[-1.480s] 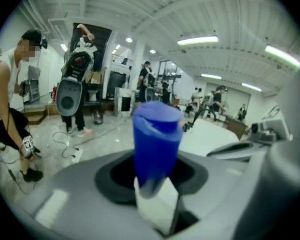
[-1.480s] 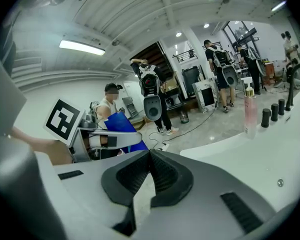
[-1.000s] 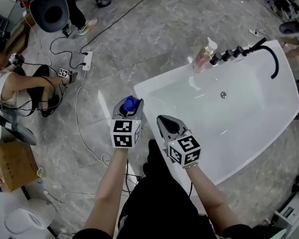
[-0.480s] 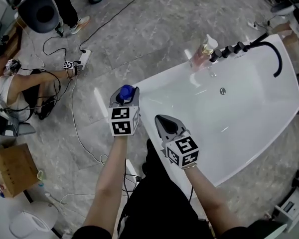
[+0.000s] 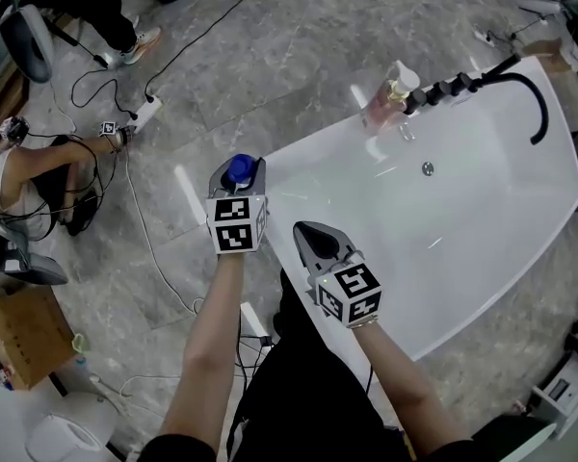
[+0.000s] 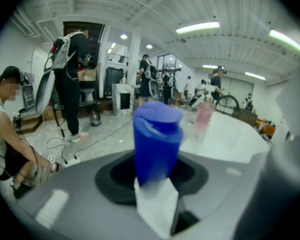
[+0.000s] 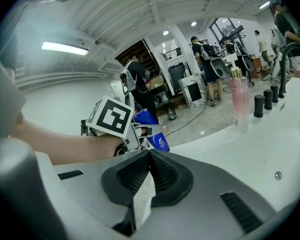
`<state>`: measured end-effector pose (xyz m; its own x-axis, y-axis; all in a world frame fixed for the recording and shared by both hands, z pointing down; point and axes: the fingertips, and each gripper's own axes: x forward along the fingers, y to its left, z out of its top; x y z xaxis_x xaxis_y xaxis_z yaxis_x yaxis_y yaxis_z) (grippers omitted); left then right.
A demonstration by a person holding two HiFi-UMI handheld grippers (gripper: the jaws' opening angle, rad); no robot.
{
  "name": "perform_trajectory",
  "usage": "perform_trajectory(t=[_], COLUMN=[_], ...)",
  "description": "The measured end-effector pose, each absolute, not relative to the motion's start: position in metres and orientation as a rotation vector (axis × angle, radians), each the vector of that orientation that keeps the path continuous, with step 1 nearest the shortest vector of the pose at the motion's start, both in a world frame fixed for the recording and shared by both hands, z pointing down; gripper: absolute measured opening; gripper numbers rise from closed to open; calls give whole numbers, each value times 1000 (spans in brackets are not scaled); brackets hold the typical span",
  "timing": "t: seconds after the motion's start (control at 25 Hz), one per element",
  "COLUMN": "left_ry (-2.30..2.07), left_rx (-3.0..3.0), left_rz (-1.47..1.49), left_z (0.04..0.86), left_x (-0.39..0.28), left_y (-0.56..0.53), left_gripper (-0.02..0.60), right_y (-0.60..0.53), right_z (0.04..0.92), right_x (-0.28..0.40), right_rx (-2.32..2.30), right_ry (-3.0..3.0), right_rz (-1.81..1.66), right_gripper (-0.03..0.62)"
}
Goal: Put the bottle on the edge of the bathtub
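Observation:
A blue bottle (image 5: 237,167) with a blue cap is upright in my left gripper (image 5: 240,177), which is shut on it. It hangs just outside the near-left corner of the white bathtub (image 5: 306,154). In the left gripper view the blue bottle (image 6: 157,143) fills the middle between the jaws, with the bathtub's rim (image 6: 225,140) behind it. My right gripper (image 5: 305,231) is shut and holds nothing, over the tub's near rim. The right gripper view shows its closed jaws (image 7: 149,160) and the blue bottle (image 7: 155,135) beside the left marker cube (image 7: 111,117).
A pink pump bottle (image 5: 382,100) stands on the tub's far rim beside black tap knobs (image 5: 441,91) and a black spout (image 5: 537,105). Cables and a power strip (image 5: 142,113) lie on the grey floor. A person (image 5: 19,176) sits at the left; a cardboard box (image 5: 19,335) is nearby.
My left gripper has carried the blue bottle a little farther from me, along the tub's left corner. The right gripper has hardly moved.

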<state>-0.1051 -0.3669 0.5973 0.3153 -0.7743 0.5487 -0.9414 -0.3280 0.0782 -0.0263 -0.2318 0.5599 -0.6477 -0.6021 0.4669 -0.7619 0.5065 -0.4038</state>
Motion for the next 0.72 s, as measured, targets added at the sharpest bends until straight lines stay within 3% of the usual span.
perform_trajectory(t=[0.72], left_ry=[-1501], left_rx=[2230], left_rz=[654], left_z=[610], left_x=[-96], left_y=[-371], left_gripper=[164], right_y=[-230], right_z=[567], right_x=[-24], right_rx=[1150], right_ry=[-2467], right_rz=[898], right_gripper=[2])
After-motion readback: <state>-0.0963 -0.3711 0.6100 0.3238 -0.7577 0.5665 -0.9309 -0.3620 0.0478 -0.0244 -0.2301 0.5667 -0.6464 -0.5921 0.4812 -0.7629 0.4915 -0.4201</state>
